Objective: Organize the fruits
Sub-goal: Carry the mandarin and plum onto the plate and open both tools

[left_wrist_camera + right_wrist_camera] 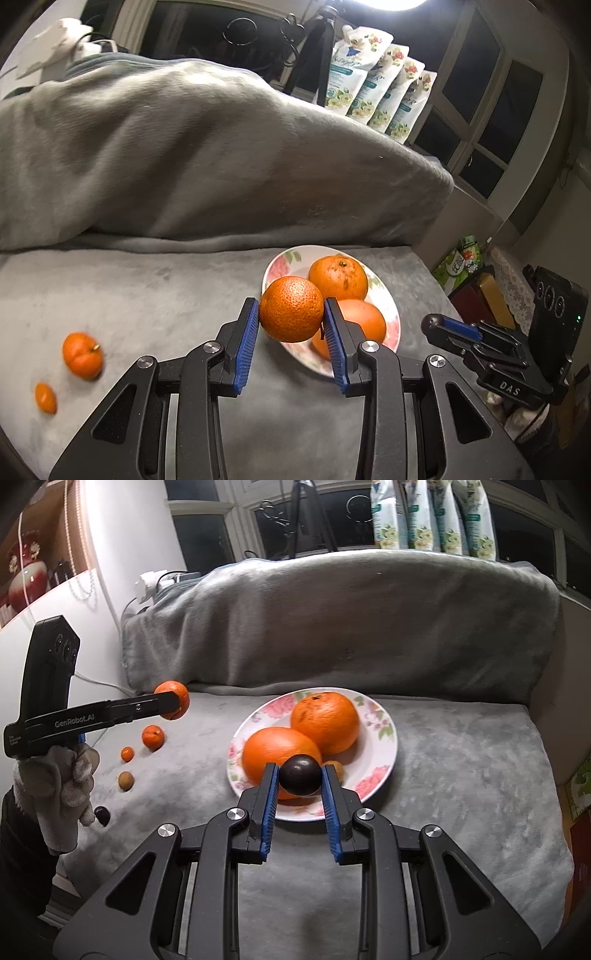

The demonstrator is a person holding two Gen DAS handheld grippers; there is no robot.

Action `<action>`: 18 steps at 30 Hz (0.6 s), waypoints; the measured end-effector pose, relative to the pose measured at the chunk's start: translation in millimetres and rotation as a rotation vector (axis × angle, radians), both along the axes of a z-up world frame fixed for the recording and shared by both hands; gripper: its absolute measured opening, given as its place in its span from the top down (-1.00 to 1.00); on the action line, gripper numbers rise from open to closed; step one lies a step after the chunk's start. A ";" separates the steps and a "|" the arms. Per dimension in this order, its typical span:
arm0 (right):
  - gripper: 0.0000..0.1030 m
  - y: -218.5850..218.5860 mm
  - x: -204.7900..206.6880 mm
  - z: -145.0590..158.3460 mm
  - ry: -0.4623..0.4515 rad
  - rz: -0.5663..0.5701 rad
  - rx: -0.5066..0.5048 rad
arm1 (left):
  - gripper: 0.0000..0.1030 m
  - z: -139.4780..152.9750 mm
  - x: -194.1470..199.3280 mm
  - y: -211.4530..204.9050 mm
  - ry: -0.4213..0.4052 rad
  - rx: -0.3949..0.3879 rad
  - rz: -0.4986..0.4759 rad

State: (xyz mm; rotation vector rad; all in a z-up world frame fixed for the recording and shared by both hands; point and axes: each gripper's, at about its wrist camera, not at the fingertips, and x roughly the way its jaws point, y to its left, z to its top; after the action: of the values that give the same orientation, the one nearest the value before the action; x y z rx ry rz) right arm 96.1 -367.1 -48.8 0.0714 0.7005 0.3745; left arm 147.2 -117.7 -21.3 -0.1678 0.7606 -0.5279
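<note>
In the right wrist view, the right gripper is nearest. Its two blue pads are clamped on a small dark round fruit, perhaps a plum, which hangs in the air just above the near rim of the floral plate. On this plate lie two big oranges, touching each other, and a small brownish fruit shows partly behind the right finger. The plate stands on a grey plush cloth that covers the surface.

In the left wrist view, the left gripper is clenched on a mandarin with rough peel. The fruit sits between the tips of the blue pads and is lifted above the cloth, near the left edge of the plate.

To the left on the cloth, well apart from the plate, more fruits lie in a loose row: a dark fruit closest, then a brownish-green small one, a tiny orange one, and a medium mandarin with a stem. A gloved hand holds the handle of the left gripper.

Farther back, a grey blanket is heaped over something bulky. Behind it, on the window sill, stand four refill pouches with flower print and the legs of a black tripod.
</note>
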 end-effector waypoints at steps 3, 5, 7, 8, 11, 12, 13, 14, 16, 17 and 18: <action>0.52 -4.5 2.8 -3.1 0.001 -0.012 -0.004 | 0.34 -2.1 11.1 -8.7 0.008 0.015 -0.003; 0.52 -7.5 4.2 -5.3 0.005 -0.018 0.001 | 0.34 -3.5 15.7 -12.3 0.009 0.023 -0.003; 0.52 -10.0 6.5 -7.5 0.008 -0.023 0.002 | 0.34 -4.4 20.9 -17.3 0.010 0.033 -0.006; 0.52 -11.2 8.0 -8.7 0.010 -0.025 0.002 | 0.34 -4.9 24.0 -19.7 0.013 0.038 -0.008; 0.52 -13.3 11.2 -12.0 0.016 -0.029 0.007 | 0.34 -7.5 32.7 -25.6 0.024 0.043 -0.012; 0.52 -13.5 12.2 -12.9 0.017 -0.030 0.005 | 0.34 -8.7 35.1 -27.0 0.028 0.043 -0.015; 0.52 -13.5 13.5 -14.2 0.019 -0.030 0.004 | 0.34 -9.9 37.3 -28.5 0.034 0.043 -0.017; 0.52 -13.5 13.9 -14.9 0.021 -0.031 0.004 | 0.34 -11.2 39.5 -29.7 0.039 0.043 -0.018; 0.52 -13.5 15.7 -17.2 0.024 -0.032 0.001 | 0.34 -13.6 42.9 -32.5 0.046 0.048 -0.021; 0.52 -13.5 16.3 -18.0 0.026 -0.032 0.002 | 0.34 -14.7 43.8 -33.7 0.048 0.051 -0.022; 0.52 -13.9 16.9 -18.8 0.028 -0.032 0.004 | 0.34 -15.9 44.8 -34.6 0.051 0.053 -0.023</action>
State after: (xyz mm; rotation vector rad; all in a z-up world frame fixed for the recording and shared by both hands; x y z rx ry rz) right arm 113.1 -381.0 -67.6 0.0920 0.7258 0.3445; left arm 192.0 -152.3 -37.2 -0.1242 0.8266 -0.5263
